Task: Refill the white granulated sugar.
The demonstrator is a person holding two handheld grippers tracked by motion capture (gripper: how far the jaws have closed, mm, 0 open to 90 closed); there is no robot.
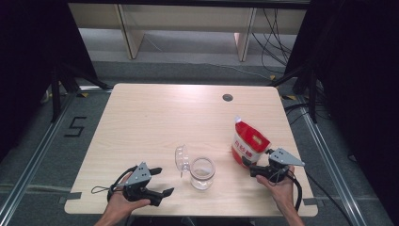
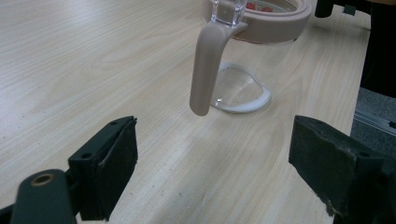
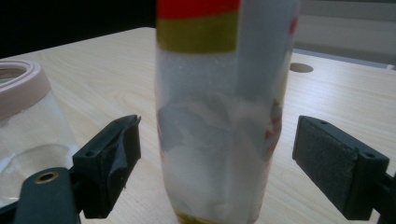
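A pale wood-grain table (image 1: 155,117) with rounded corners carries two things near its front edge. A clear glass jar (image 1: 202,173) with a hinged lid swung open stands near the middle. A red and white bag (image 1: 249,141) stands upright well to its right. A round cable hole (image 1: 227,97) sits near the far edge.

From my right gripper view the bag (image 3: 219,112) is cut off at the top and bottom edges, its print too blurred to read, and left of the bag the jar (image 3: 23,121) runs off the frame.
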